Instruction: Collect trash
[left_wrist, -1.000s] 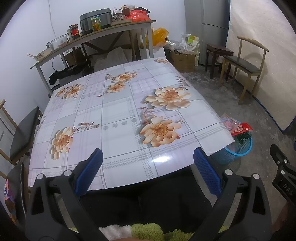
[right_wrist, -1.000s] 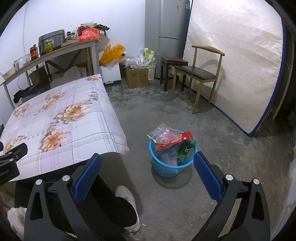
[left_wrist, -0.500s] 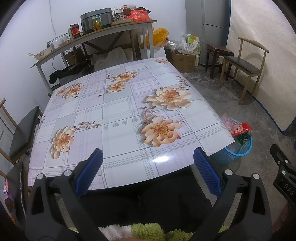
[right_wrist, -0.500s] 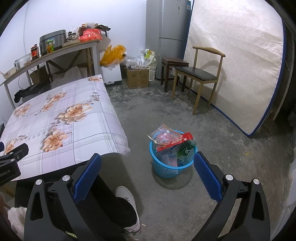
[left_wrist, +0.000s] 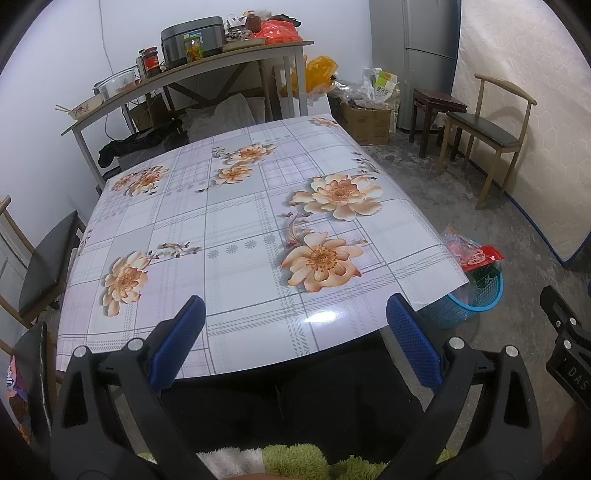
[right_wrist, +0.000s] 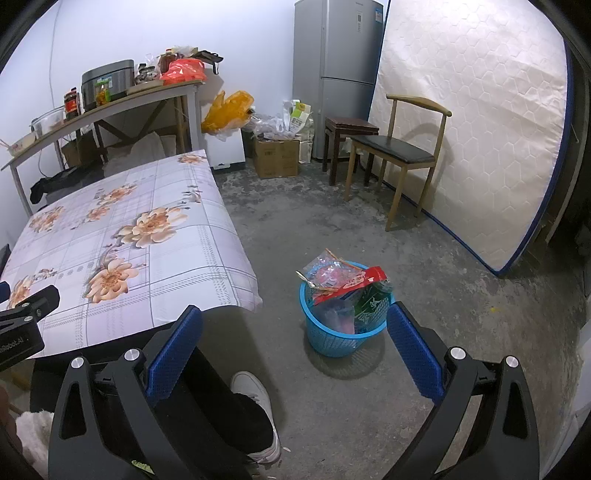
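A blue plastic basket (right_wrist: 341, 334) stands on the concrete floor to the right of the table, stuffed with crumpled wrappers (right_wrist: 343, 282) in red, pink and green. The same basket (left_wrist: 474, 299) shows past the table's right corner in the left wrist view. My left gripper (left_wrist: 293, 341) hangs open over the near edge of the flowered tablecloth (left_wrist: 236, 229), nothing between its blue pads. My right gripper (right_wrist: 293, 349) is open too, held above the floor just short of the basket. No trash shows on the tablecloth.
A person's dark trouser legs and white shoe (right_wrist: 255, 391) are under my grippers. A wooden chair (right_wrist: 400, 155), a stool, a fridge (right_wrist: 338, 70), a leaning mattress (right_wrist: 476, 122) and cardboard boxes line the right side. A cluttered shelf table (left_wrist: 192, 70) stands behind; another chair (left_wrist: 44, 258) stands left.
Both grippers stay open and empty. The right wrist view has drifted slightly, otherwise nothing has moved.
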